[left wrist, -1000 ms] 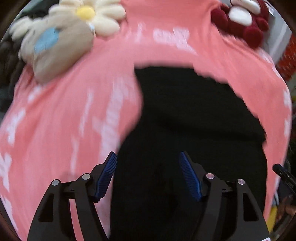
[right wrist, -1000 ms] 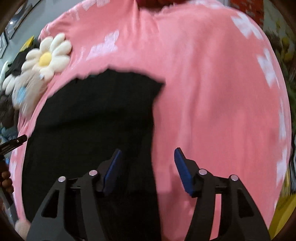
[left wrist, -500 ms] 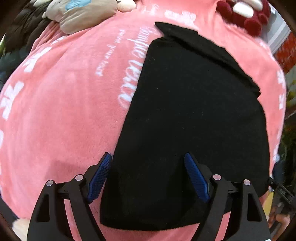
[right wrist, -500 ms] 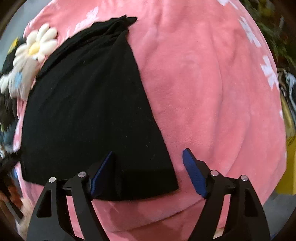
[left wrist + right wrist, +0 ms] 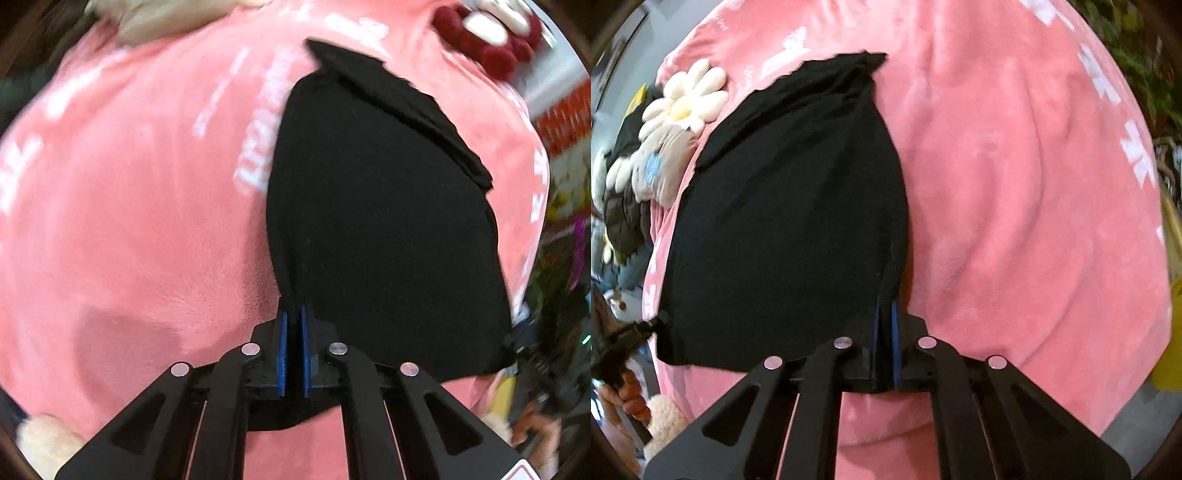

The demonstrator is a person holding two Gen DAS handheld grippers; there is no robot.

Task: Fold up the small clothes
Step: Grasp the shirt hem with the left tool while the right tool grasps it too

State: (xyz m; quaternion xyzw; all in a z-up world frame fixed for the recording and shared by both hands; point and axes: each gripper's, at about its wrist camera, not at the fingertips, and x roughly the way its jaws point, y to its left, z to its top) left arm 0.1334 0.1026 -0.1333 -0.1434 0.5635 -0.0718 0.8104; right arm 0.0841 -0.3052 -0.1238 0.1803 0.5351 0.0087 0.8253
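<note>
Left wrist view shows the left gripper (image 5: 293, 314), wide apart a moment ago, now snapped tight on the near left corner of the black cloth (image 5: 380, 229), while the right gripper (image 5: 885, 308) likewise pinches its near right corner, on the pink blanket (image 5: 1015, 184), the flower toy (image 5: 685, 99) beyond.

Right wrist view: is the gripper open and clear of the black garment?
No, the right gripper is shut on the near right corner of the black garment, which lies on the pink blanket.

1 black garment (image 5: 376, 221), 1 pink blanket (image 5: 129, 221), 2 grippers (image 5: 293, 321).
</note>
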